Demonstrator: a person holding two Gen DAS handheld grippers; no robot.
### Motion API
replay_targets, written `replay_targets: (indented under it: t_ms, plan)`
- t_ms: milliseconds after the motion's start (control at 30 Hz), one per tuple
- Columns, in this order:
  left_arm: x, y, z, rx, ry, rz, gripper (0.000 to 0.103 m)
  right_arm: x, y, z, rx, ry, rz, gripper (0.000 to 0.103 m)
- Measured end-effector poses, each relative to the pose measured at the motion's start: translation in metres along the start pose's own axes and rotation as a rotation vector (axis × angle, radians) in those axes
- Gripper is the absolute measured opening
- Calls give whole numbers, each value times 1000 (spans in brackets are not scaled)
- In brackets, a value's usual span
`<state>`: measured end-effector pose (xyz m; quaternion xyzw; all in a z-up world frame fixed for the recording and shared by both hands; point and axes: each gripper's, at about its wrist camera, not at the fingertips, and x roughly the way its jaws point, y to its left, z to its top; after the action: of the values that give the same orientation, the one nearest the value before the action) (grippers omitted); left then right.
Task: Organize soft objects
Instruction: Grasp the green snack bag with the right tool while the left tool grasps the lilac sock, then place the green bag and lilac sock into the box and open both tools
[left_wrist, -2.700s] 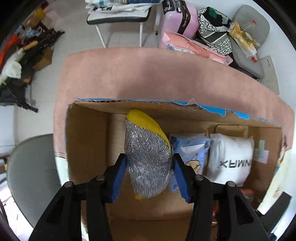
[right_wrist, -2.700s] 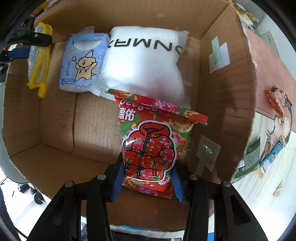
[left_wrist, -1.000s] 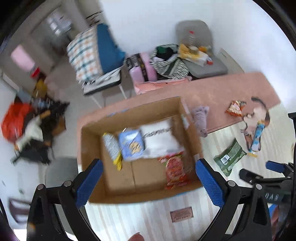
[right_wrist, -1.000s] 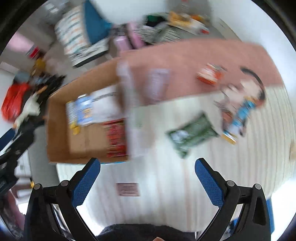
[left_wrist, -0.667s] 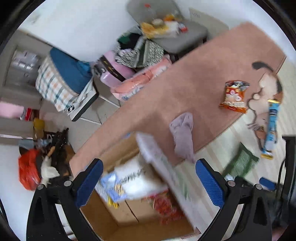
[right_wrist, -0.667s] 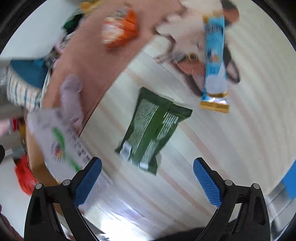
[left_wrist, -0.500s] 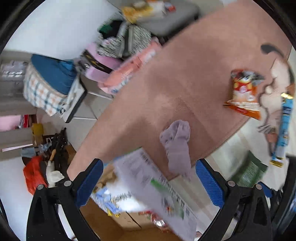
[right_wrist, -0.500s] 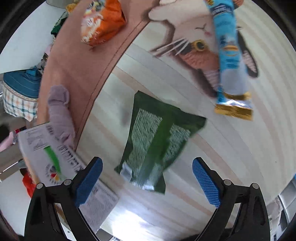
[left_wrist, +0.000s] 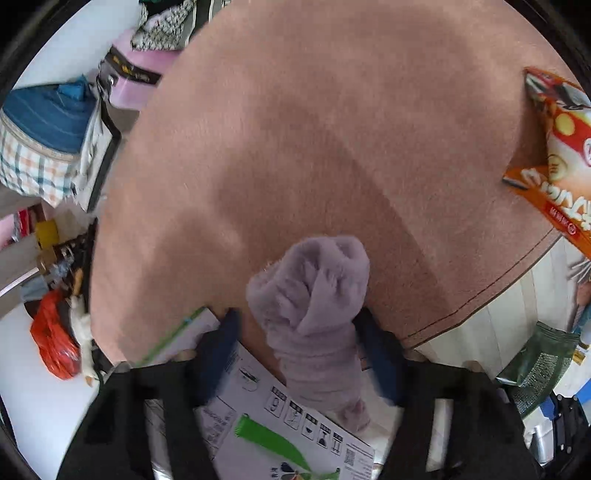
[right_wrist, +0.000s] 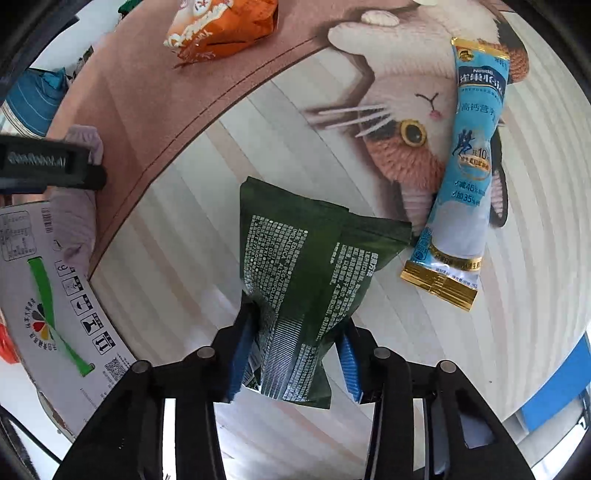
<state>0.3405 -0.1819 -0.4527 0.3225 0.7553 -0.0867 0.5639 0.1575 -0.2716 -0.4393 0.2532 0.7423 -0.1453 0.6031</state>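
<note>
Left claw (left_wrist: 297, 354) blurred, seemingly around sock (left_wrist: 314, 314)

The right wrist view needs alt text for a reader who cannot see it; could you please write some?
The right gripper pinches the near end of a dark green packet lying on a pale striped mat. A long blue sachet lies to its right over a printed cat, an orange snack bag sits on the pink carpet beyond, and a cardboard box is at the left.

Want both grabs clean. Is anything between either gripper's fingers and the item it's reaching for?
Nothing visible. The left gripper has its fingers either side of the purple fuzzy sock, beside the box flap. The right gripper fingers flank the green pouch, apart from the blue sachet.
</note>
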Motion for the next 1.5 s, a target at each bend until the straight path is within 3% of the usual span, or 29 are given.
replay_targets:
  t_ms: [67,167,300,400,600,733,867,967,1067,1233,1500]
  plan:
    - [-1,2,-1,-21,-8,-16,37,3,3,3,4,8,-5,50]
    - [-7,3,-10,-44,-42,-15,34,8,15,4,-20,10,-58,51]
    - [-29,9,-27,-90,-107,-66,32,8,31,-3,-61,-19,-69,34]
    - [-60,21,-49,-127,-194,-129,32,-5,31,-10,-77,-48,-56,31]
    - [-133,64,-138,-237,-397,-317,32,-77,51,-48,-242,-158,27,30]
    - [-149,106,-204,-317,-463,-372,32,-121,85,-86,-400,-213,61,30]
    - [-126,155,-276,-440,-456,-359,33,-157,124,-106,-562,-233,99,31]
    - [-86,189,-309,-528,-409,-359,33,-159,154,-132,-661,-213,124,31]
    - [-46,219,-330,-606,-352,-407,32,-140,205,-154,-753,-195,120,31]
    - [14,240,-331,-673,-270,-508,32,-98,272,-170,-853,-143,65,30]
    - [66,238,-302,-615,-153,-539,32,-37,319,-174,-928,-42,-18,31]
